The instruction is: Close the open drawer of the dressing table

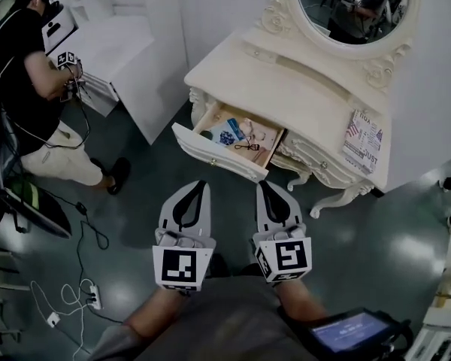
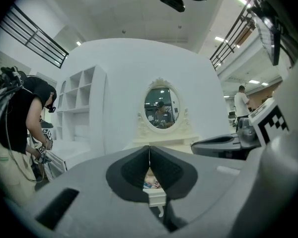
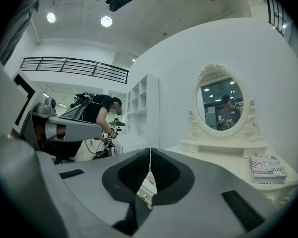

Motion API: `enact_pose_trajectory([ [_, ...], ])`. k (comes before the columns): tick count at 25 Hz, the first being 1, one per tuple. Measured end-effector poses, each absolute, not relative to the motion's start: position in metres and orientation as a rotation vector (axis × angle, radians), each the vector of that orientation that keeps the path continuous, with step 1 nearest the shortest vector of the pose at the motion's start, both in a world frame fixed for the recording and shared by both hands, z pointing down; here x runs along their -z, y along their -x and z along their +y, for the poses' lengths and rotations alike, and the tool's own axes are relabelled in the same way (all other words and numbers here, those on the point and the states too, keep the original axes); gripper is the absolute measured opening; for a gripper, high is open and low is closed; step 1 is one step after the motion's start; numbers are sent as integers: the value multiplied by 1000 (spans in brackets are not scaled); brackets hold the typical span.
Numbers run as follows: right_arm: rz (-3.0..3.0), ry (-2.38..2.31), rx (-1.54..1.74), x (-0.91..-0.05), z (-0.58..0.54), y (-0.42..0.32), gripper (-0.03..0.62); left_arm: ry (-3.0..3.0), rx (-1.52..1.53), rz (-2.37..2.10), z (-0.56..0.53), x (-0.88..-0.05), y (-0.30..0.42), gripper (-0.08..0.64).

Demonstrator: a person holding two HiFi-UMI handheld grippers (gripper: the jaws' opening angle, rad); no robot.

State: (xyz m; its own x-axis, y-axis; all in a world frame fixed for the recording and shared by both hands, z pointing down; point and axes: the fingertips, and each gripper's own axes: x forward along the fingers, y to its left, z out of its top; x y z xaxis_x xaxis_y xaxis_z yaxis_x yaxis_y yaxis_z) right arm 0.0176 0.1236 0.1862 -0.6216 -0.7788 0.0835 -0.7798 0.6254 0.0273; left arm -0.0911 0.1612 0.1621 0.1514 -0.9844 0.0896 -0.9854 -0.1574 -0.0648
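Observation:
A cream dressing table with an oval mirror stands ahead. Its drawer is pulled out toward me, with glasses and small items inside. In the head view my left gripper and right gripper hover side by side just short of the drawer front, both shut and empty. Through the left gripper view the drawer front shows below the jaw tips. In the right gripper view the drawer's corner with a knob lies under the tips.
A person works at a white shelf unit at the left. A magazine lies on the tabletop's right end. Cables and a power strip trail on the dark floor at the lower left.

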Motion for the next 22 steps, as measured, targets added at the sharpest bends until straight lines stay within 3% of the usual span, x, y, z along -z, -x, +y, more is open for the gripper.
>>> enact_pose_trajectory([
  [22, -2685, -1489, -106, -206, 5, -45, 15, -2499, -262, -1859, 31, -189, 61, 17],
])
